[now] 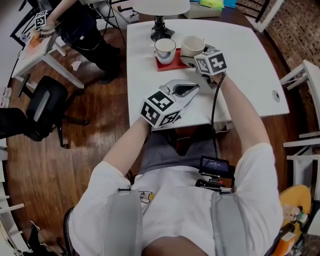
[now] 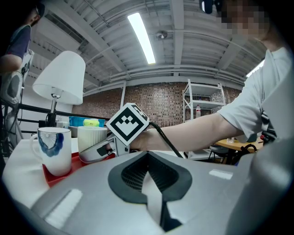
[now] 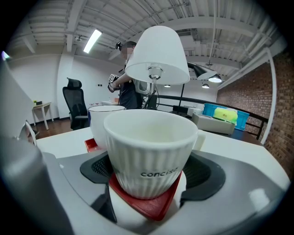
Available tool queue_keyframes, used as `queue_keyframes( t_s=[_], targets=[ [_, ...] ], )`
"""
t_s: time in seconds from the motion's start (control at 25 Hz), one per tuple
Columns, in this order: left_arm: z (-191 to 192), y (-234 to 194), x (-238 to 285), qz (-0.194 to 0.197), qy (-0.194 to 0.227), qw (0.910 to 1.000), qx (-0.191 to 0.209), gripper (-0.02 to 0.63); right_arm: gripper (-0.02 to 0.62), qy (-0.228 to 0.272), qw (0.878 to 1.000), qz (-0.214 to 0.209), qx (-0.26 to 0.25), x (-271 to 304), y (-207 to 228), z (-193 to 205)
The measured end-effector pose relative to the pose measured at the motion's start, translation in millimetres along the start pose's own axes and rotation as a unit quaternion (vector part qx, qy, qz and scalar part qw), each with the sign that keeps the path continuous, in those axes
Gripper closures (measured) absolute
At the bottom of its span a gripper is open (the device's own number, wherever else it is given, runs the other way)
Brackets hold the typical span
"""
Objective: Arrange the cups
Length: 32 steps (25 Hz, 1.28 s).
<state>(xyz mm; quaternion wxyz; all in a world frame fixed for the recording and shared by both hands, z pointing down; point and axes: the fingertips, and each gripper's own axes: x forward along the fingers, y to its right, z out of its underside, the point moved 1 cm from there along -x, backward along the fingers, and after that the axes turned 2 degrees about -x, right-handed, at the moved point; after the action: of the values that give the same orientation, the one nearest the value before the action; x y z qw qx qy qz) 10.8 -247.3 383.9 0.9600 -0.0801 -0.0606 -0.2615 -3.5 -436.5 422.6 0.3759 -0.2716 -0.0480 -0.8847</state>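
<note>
Two cups stand on a red tray (image 1: 168,64) at the far side of the white table (image 1: 250,60). The left one is a white cup with a blue pattern (image 1: 165,50) (image 2: 53,149). The right one is a ribbed white cup (image 1: 192,46) (image 3: 149,151) on the tray's corner (image 3: 147,202). My right gripper (image 1: 190,59) (image 3: 149,186) has its jaws wide around the ribbed cup, pads against its sides. My left gripper (image 1: 194,89) (image 2: 148,183) lies shut and empty on the table, nearer me, pointing toward the tray.
A white table lamp (image 1: 160,10) (image 3: 156,55) stands just behind the tray. A person (image 1: 80,25) is at a small desk to the far left, with a black office chair (image 1: 45,105) on the wooden floor. A white shelf (image 1: 305,80) is at the right.
</note>
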Motion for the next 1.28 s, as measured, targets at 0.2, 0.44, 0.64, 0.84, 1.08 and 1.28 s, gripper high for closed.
queue_keyframes(
  t_s=[0.2,0.44,0.64,0.84,1.08,1.28],
  targets=[
    [-0.6,-0.1,0.6,0.0,0.001,1.0,0.0,0.606,0.143,0.002,1.0,-0.002,0.001,0.2,-0.8,-1.4],
    [0.5,0.4,0.5,-0.001,0.001,1.0,-0.001,0.606,0.138,0.012,1.0,-0.007,0.019,-1.8,-1.2,-0.5],
    [-0.4,-0.7,-2.3,-0.001,0.001,1.0,-0.001,0.606,0.137,0.018,1.0,0.003,0.021,-14.4,-1.4,2.0],
    [-2.9,-2.2,-2.9,-0.002,0.003,1.0,-0.001,0.606,0.137,0.034,0.999,0.01,0.013,-48.7,-0.1,3.7],
    [-2.7,-6.1,-3.2,-0.007,0.002,1.0,-0.003,0.606,0.256,0.075,0.994,-0.003,0.08,-102.7,0.1,20.4],
    [-4.2,-6.3,-7.3,-0.008,0.002,1.0,-0.003,0.606,0.371,0.092,0.989,0.005,0.113,-142.1,-12.3,45.5]
  ],
)
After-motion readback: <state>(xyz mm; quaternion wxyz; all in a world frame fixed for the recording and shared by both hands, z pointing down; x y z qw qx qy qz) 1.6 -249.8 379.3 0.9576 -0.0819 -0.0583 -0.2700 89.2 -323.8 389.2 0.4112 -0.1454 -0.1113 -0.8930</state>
